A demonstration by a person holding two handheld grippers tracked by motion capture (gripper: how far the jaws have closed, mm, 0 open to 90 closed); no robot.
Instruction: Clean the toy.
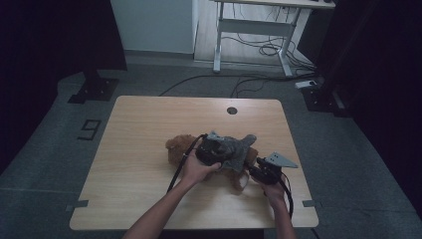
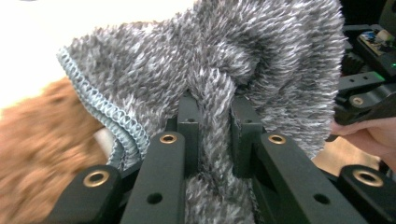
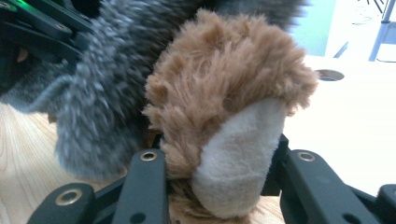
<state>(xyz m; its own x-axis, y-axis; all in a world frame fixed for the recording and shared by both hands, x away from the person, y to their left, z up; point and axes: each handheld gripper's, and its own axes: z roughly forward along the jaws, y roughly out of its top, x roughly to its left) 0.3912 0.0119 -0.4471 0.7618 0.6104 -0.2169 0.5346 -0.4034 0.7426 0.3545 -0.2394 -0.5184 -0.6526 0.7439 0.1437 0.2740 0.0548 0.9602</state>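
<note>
The left tongs (image 2: 212, 116) were pinching a fold of the grey fuzzy garment (image 2: 243, 60), probably to pull it over the brown plush toy (image 1: 179, 148) lying in the middle of the bench (image 1: 144, 129). The right tongs (image 3: 219, 158) were gripping the toy's foot (image 3: 233, 154), holding it steady. The garment bunched between the two tongs could hinder the pull.

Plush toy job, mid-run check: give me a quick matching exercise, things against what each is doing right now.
Things:
1. left gripper
2. right gripper
3. grey fleece garment
4. table

States:
A. clamped on the toy's brown paw
B. draped over the plush toy
C. pinching a fold of grey fleece
D. carries the toy

Pairs: 1-C, 2-A, 3-B, 4-D
</note>
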